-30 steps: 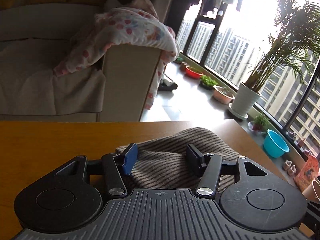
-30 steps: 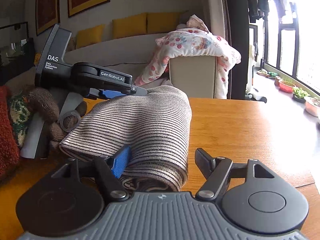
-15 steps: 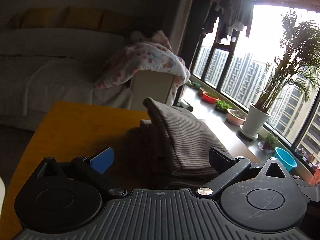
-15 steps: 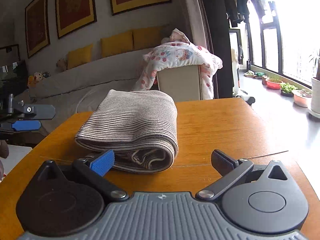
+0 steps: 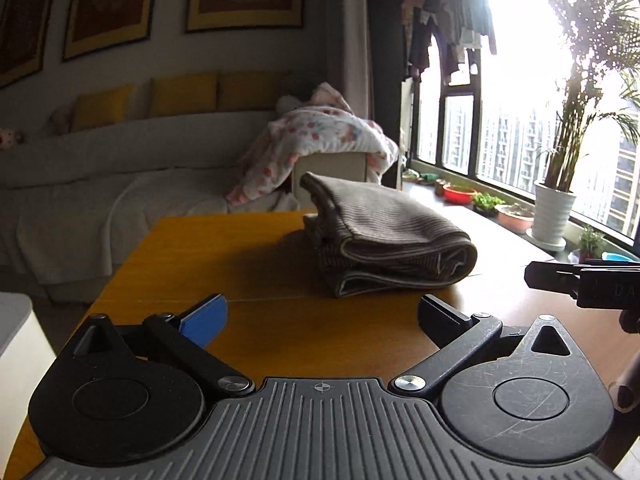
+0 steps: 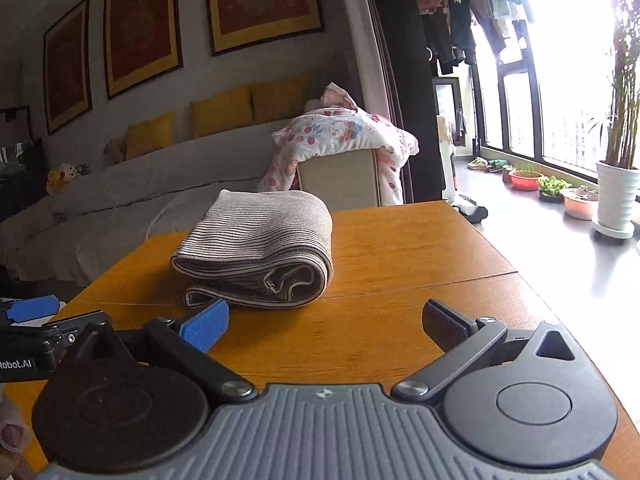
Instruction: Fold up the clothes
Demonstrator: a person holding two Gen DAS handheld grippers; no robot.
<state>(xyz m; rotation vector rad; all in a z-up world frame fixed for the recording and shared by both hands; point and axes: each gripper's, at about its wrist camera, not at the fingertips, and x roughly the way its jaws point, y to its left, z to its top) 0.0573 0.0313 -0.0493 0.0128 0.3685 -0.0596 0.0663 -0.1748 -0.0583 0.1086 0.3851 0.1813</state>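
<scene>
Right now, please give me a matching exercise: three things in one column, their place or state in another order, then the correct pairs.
Things:
1. striped garment
2. flowered blanket
3. left gripper

Places or states:
A. jaws open, nothing between them
B. folded, lying on the wooden table
C. draped over the sofa arm

Pairs: 1-B, 2-C, 3-A

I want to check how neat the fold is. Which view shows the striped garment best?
The right wrist view: the striped garment is well lit, showing its stripes and layered end. The left wrist view shows it backlit by the window, darker, stripes faint.
</scene>
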